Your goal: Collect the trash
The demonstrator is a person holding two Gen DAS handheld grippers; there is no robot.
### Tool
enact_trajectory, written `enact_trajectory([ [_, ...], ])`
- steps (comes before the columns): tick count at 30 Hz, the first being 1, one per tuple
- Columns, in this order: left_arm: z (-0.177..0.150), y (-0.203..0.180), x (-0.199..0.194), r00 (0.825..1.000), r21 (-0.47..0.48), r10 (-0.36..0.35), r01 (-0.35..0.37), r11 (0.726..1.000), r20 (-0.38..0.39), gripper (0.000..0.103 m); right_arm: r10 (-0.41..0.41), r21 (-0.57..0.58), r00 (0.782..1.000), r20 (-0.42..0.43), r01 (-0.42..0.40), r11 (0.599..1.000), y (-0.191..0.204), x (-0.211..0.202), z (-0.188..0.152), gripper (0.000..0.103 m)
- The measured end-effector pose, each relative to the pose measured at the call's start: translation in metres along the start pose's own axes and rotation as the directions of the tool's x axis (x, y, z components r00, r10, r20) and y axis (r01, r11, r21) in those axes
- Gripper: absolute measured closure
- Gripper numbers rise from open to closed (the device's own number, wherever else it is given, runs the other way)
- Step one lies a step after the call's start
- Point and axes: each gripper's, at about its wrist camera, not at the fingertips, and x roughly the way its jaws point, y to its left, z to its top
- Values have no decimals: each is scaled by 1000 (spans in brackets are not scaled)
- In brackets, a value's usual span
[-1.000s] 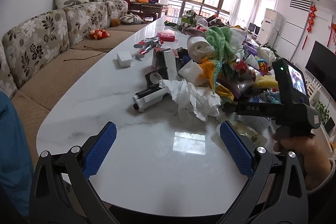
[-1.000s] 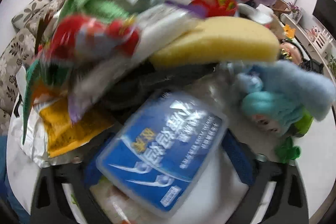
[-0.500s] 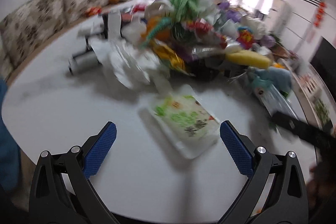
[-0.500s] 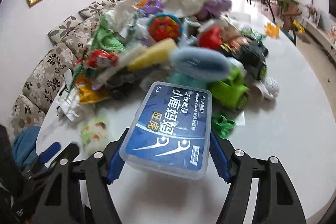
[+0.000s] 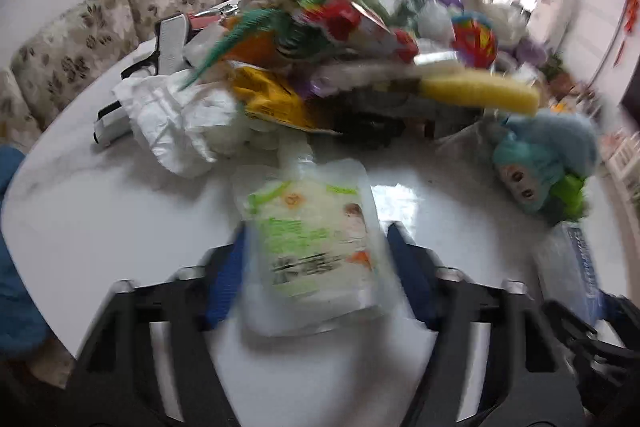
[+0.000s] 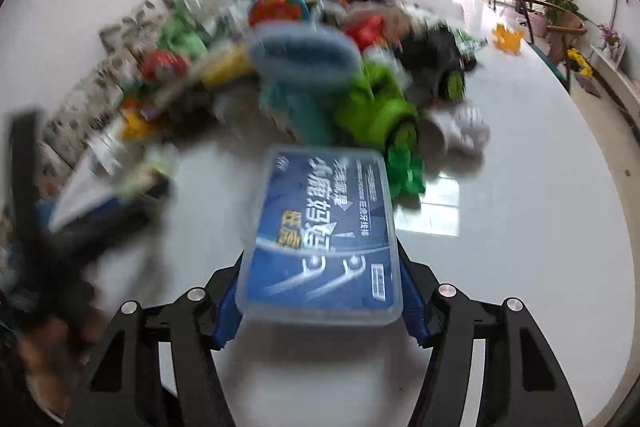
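Your white table [image 5: 100, 227] carries the clutter heap [image 5: 340, 47] across the upper frame. Your right gripper [image 6: 320, 303] is closing on the blue floss box [image 6: 324, 239], lower centre. Your left gripper [image 5: 316, 267] is closing around the clear pouch [image 5: 312, 239].

One clear plastic pouch with green print [image 5: 316, 239] at lower centre; one blue-labelled clear plastic box [image 6: 324, 239] at lower centre; one yellow sponge [image 5: 478, 93] at upper right; one light-blue plush doll [image 5: 544, 163] at right.

Each black plastic hand-held gripper, left [image 5: 316, 275] and right [image 6: 320, 291], carries blue ribbed pads [image 5: 224, 275] and round silver screws [image 6: 446, 289] along its arms.
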Motion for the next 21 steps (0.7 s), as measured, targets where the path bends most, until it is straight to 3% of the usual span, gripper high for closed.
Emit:
enact_trajectory([
  [1,1,9,0,999,-13,-51,51,999,-15,54,-25,-22,1000,13,25,999,4,2,-1,41],
  [5,-4,35,-7,987,-23,-163,163,986,11,57,42,15,999,24,-42,999,3,1,0,41],
  [7,-10,49,-24,972,-2,-225,226,974,68,58,45,17,997,61,-47,999,5,-10,1,41],
  [10,-19,45,-54,952,126,-229,207,970,202,58,72,23,992,107,-75,997,8,-27,4,41],
  [14,-7,51,-90,917,180,-282,238,954,283,58,205,103,969,138,-220,970,6,-46,13,41],
  [16,-11,56,-116,897,229,-305,239,944,321,58,235,106,957,169,-254,961,10,-66,12,41],
  [19,-31,57,-147,881,331,-343,234,914,325,57,266,12,947,182,-272,962,30,-108,-13,41],
  [21,-57,65,-163,878,405,-375,239,882,297,57,294,-41,946,136,-291,956,44,-121,-40,41],
])
